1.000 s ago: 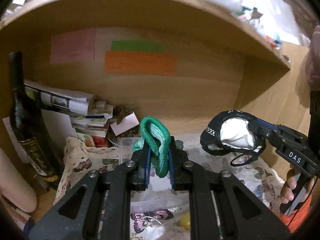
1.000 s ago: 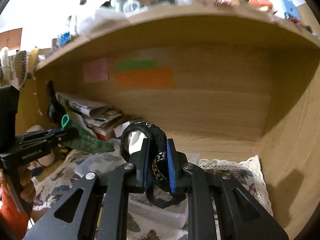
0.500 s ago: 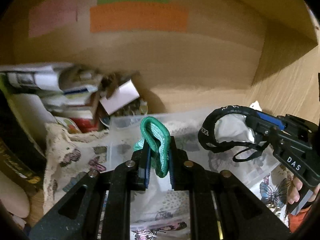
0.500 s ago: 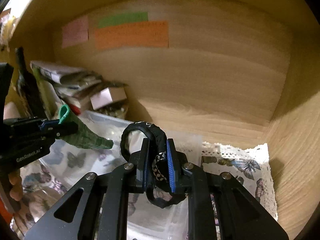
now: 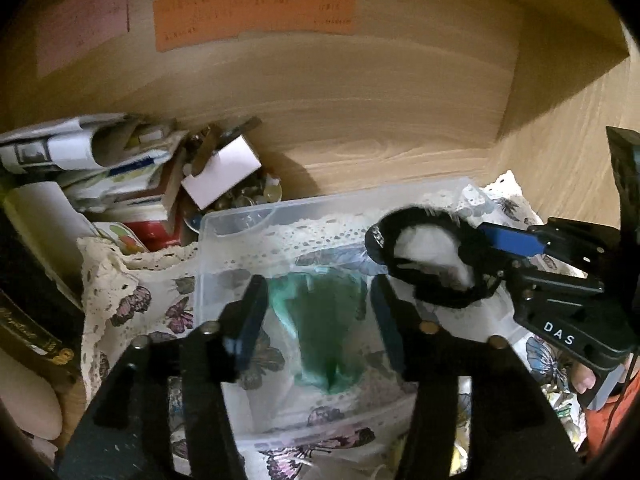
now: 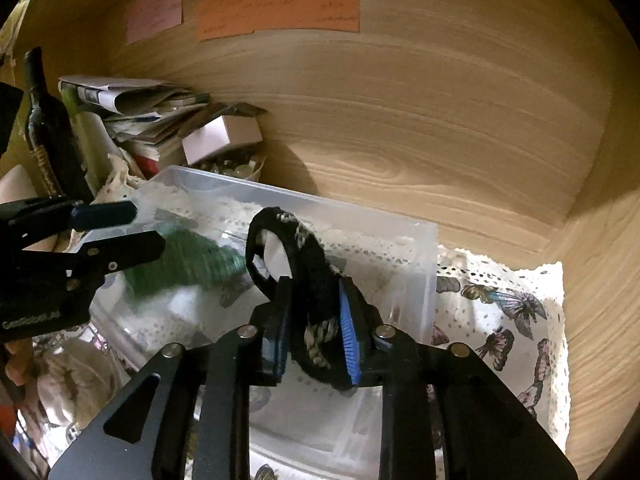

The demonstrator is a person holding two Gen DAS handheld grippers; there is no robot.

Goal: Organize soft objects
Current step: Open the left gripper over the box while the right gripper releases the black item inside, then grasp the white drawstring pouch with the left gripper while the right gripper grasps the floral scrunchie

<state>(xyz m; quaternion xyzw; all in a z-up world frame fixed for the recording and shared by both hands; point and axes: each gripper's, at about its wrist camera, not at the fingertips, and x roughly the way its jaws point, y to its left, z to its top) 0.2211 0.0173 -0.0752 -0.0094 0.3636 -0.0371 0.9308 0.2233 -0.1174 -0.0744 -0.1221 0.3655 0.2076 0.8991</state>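
A clear plastic bin (image 5: 240, 220) (image 6: 400, 248) sits on a butterfly-print lace cloth (image 5: 132, 300) inside a wooden shelf. My left gripper (image 5: 318, 312) is open over the bin. The green fabric piece (image 5: 320, 332), blurred, is loose between and below its fingers inside the bin; it also shows in the right wrist view (image 6: 188, 260). My right gripper (image 6: 314, 320) is shut on a black-and-white fabric piece (image 6: 308, 276) and holds it over the bin's right part; it also shows in the left wrist view (image 5: 424, 256).
A stack of papers and boxes (image 5: 120, 184) and a dark bottle (image 6: 48, 132) stand at the left. A bowl of small items (image 5: 244, 200) sits behind the bin. Coloured notes (image 5: 256, 12) hang on the back wall. The shelf's side wall (image 6: 600, 280) is at the right.
My left gripper has opened and the green fabric has dropped from its fingers into the bin. Both grippers have moved further forward and down over the bin.
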